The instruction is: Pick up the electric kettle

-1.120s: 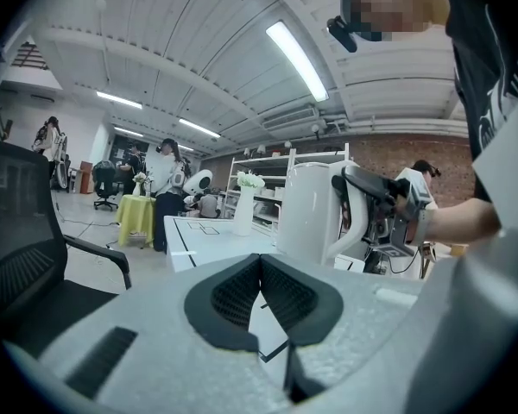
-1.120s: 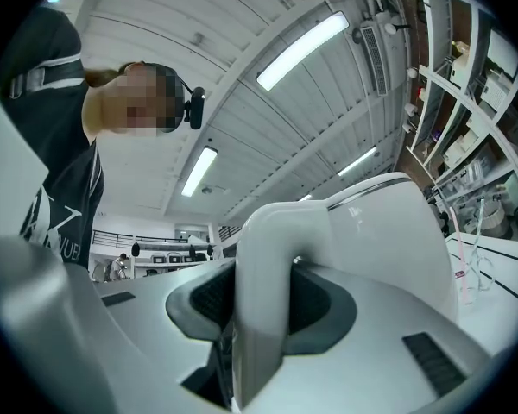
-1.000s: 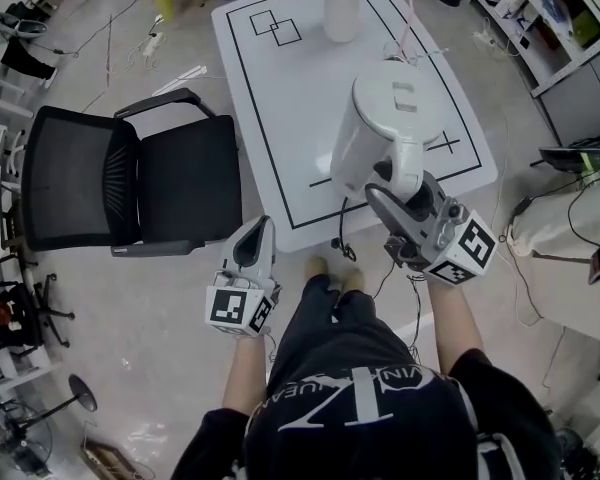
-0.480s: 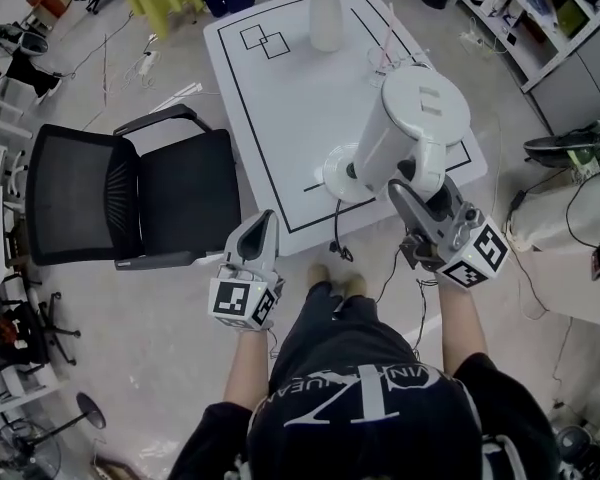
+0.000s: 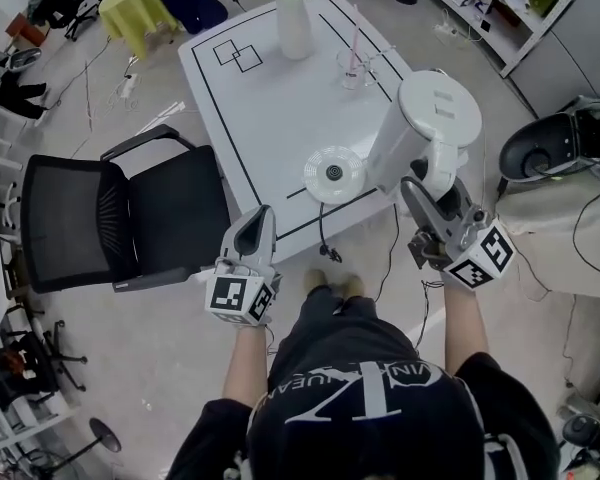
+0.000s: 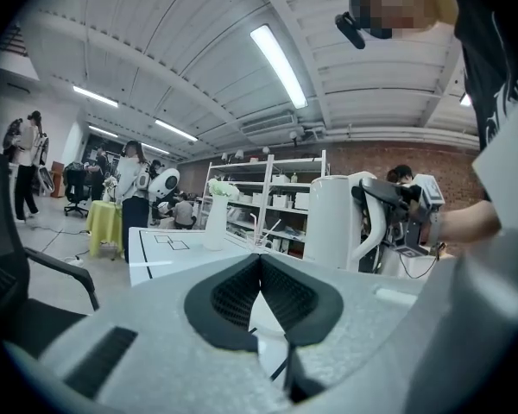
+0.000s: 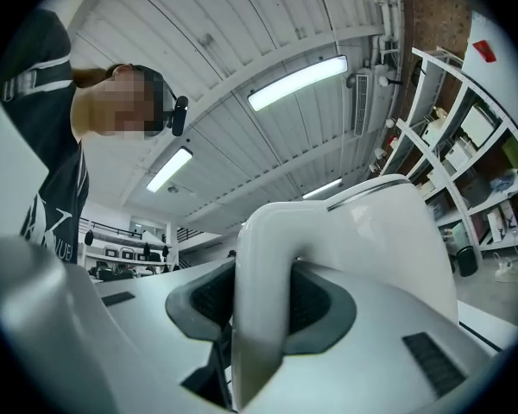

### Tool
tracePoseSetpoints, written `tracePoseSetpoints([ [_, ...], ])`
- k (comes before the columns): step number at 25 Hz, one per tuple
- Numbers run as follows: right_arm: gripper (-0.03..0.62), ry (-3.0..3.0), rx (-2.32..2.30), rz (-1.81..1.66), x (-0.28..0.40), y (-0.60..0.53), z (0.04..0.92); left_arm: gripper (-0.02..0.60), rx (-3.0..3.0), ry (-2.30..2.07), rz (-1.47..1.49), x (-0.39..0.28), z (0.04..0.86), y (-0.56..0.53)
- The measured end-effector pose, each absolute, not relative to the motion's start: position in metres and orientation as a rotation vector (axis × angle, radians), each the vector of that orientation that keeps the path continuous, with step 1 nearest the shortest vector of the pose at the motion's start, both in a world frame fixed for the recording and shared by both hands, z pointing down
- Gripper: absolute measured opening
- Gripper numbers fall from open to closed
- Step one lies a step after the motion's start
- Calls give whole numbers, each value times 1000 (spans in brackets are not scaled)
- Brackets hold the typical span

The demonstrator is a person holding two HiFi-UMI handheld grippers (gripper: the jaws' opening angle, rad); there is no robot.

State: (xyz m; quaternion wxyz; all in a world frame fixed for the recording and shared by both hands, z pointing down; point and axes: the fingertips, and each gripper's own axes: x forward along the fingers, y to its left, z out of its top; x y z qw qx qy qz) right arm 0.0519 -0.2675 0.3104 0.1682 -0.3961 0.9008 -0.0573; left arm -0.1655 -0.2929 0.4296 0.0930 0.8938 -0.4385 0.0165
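The white electric kettle (image 5: pixel 425 128) hangs in the air over the table's right front corner, off its round base (image 5: pixel 333 174). My right gripper (image 5: pixel 421 190) is shut on the kettle's handle (image 7: pixel 261 291), with a pad pressed against each side of it. The kettle body (image 7: pixel 388 240) rises beyond the jaws. My left gripper (image 5: pixel 255 230) is shut with nothing in it, held in front of the table's near edge. From the left gripper (image 6: pixel 261 261) view, the kettle (image 6: pixel 337 222) hangs to the right with the right gripper (image 6: pixel 388 198) on its handle.
On the white table (image 5: pixel 250 108) stand a vase of flowers (image 5: pixel 293 23) and a glass with straws (image 5: pixel 355 66). A black cord (image 5: pixel 323 240) hangs off the front edge. A black chair (image 5: pixel 130 218) stands left of the table. Shelves and a bin are at the right.
The right gripper has carried the kettle up and to the right, off its base, and the bare round base now shows on the table. The left gripper has shifted slightly.
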Motion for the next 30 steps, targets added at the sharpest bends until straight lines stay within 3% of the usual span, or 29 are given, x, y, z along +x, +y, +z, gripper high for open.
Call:
tracePoseSetpoints([
  [30,130,2479,-1364,-67,102,-243,297,11,2714,-1228,-8,-135,407,-311],
])
